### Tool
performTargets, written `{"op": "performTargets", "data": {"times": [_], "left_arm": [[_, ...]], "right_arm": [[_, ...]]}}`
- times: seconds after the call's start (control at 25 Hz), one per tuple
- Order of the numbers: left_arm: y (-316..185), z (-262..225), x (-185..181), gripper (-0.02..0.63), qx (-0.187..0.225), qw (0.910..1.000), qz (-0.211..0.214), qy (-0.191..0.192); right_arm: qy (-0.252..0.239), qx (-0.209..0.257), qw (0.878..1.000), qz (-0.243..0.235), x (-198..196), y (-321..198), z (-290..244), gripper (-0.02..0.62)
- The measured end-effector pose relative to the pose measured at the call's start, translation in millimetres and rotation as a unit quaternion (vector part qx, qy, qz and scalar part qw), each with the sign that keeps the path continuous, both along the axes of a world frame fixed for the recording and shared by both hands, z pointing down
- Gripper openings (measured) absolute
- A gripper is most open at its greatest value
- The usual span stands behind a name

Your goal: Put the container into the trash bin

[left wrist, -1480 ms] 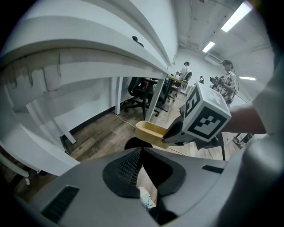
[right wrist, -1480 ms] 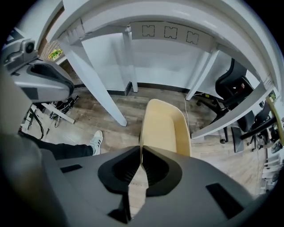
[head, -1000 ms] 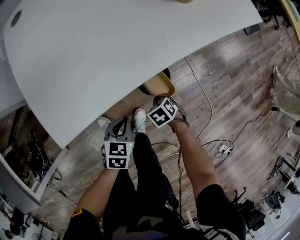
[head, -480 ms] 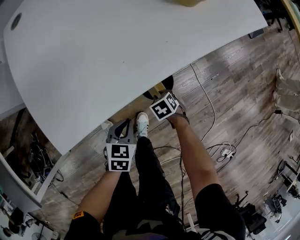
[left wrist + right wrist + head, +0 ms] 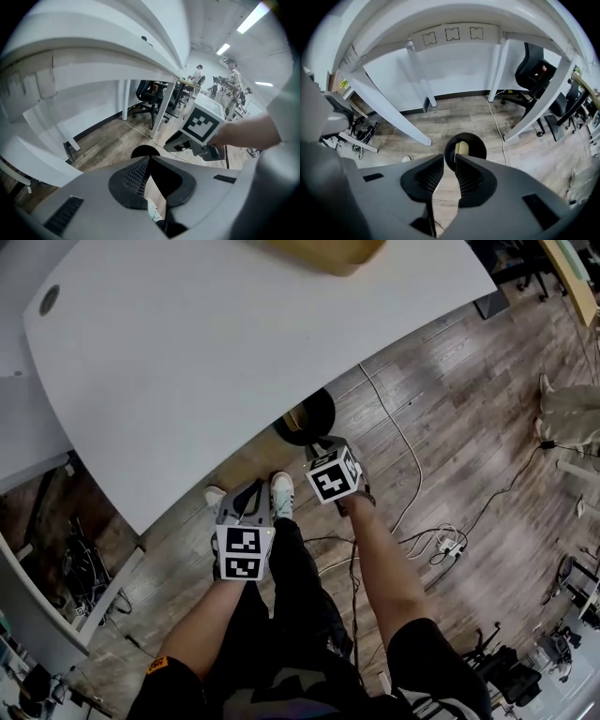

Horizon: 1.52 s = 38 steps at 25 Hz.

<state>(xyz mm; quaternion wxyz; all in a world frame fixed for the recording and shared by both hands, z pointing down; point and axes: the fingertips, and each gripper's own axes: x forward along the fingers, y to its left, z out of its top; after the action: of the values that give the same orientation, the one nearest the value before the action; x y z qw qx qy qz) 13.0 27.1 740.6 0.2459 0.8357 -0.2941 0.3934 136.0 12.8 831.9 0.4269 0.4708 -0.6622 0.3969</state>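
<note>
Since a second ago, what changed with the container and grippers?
The container, a second ago just ahead of the right gripper, now lies inside the trash bin. That gripper's jaws stand apart, empty, above it. The left gripper stayed low beside the leg, and the table is unchanged.

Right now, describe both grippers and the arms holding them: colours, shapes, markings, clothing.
Both the left gripper and the right gripper have smooth grey bodies whose tongs carry black ribbed pads. Each bears a white cube with black square markers, seen in the head view. The forearms are unsleeved; dark short sleeves end near the shoulders, the left one with a small orange patch.
</note>
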Motion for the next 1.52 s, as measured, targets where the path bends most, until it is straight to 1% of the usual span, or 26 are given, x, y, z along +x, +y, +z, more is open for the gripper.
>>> {"op": "performTargets", "data": {"times": [0.4,0.52,0.68,0.84,0.96,1.2,1.4,1.52], "left_arm": [[-5.1,-90.4,13.8,0.011,0.024,0.9992,0.000,0.031],[-9.1,-124.0,16.5,0.011,0.040,0.9980,0.000,0.050],[-19.3,-166.3,14.6,0.009,0.061,0.9962,0.003,0.062],[-25.8,-205.8,12.5,0.009,0.086,0.9934,-0.002,0.076],[-23.2,-231.1,7.7,0.009,0.097,0.9919,-0.008,0.082],[-14.2,-282.6,3.8,0.008,0.124,0.9866,-0.009,0.105],[-10.8,-321.8,1.4,0.008,0.150,0.9795,-0.013,0.134],[-5.4,-332.3,0.0,0.006,0.155,0.9773,-0.016,0.144]], "right_arm": [[-0.013,0.064,0.996,0.054,-8.1,20.0,-135.9,0.072],[-0.017,0.093,0.993,0.069,-14.4,20.7,-180.9,0.066],[-0.023,0.120,0.989,0.083,-27.1,21.7,-229.9,0.057],[-0.028,0.149,0.985,0.079,-39.0,24.6,-275.4,0.051],[-0.032,0.173,0.981,0.076,-46.5,26.5,-307.8,0.048],[-0.033,0.227,0.971,0.073,-50.2,26.6,-370.2,0.040],[-0.035,0.269,0.960,0.069,-54.2,27.0,-410.2,0.037],[-0.038,0.283,0.956,0.068,-56.8,32.2,-423.9,0.037]]}}
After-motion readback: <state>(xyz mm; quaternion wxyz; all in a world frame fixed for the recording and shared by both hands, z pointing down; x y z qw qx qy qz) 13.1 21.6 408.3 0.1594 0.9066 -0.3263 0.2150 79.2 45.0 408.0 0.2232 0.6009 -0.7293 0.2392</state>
